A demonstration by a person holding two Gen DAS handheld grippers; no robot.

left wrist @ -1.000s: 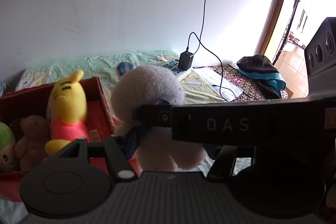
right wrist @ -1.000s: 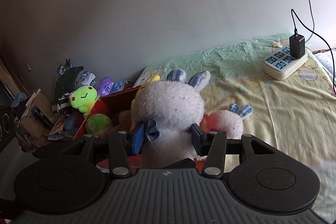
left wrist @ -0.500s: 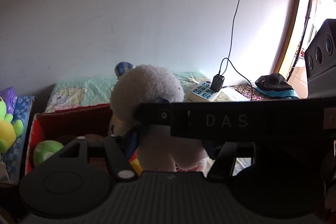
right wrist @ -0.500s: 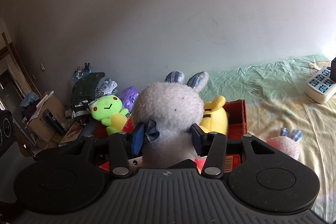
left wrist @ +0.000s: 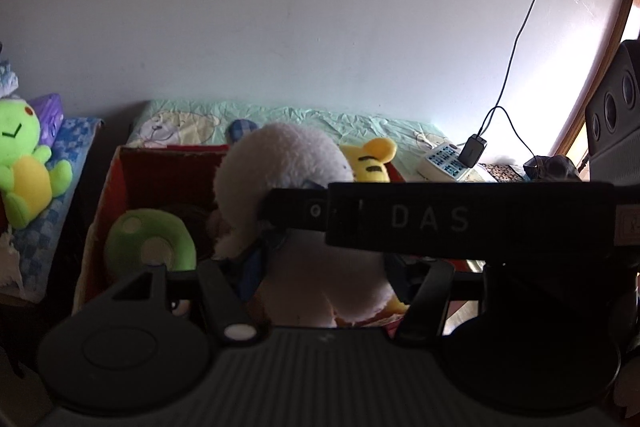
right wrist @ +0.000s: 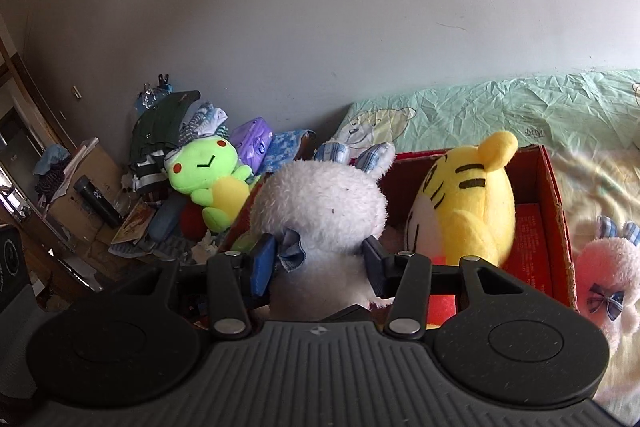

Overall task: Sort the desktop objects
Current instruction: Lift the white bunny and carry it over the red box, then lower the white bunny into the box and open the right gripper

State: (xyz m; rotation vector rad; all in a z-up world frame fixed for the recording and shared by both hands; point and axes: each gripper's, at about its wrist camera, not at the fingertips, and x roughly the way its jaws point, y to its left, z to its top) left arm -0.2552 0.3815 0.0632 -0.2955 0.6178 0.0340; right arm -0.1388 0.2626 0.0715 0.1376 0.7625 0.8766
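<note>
My right tool [right wrist: 318,261] is closed on a white plush rabbit [right wrist: 324,205], its blue pads pressed into the fur at either side of the neck, just under a small blue checked bow. The rabbit is fluffy and off-white, seen from behind, with two checked-lined ears poking up over its round head. Its face is turned away from both cameras, and its lower body is cut off behind my tool's black housing.

My left tool [left wrist: 324,267] grips the same rabbit lower down. A black bar lettered "DAS" crosses that view and hides the rabbit's right side and one pad of the tool.

I hold the rabbit above the near left corner of a red cardboard box [right wrist: 554,195]. Inside the box, to the rabbit's right, sits a yellow striped tiger plush [right wrist: 468,211]. A green spotted mushroom plush [left wrist: 150,241] lies in the box on the rabbit's left, partly covered by my tool. Something dark brown lies behind it, too shadowed to identify.

Outside the box to the right, a pink plush rabbit [right wrist: 608,267] lies on the pale sheet, cut by the picture edge. Left of the box, a lime green frog plush [right wrist: 208,175] sits among cluttered things.
</note>
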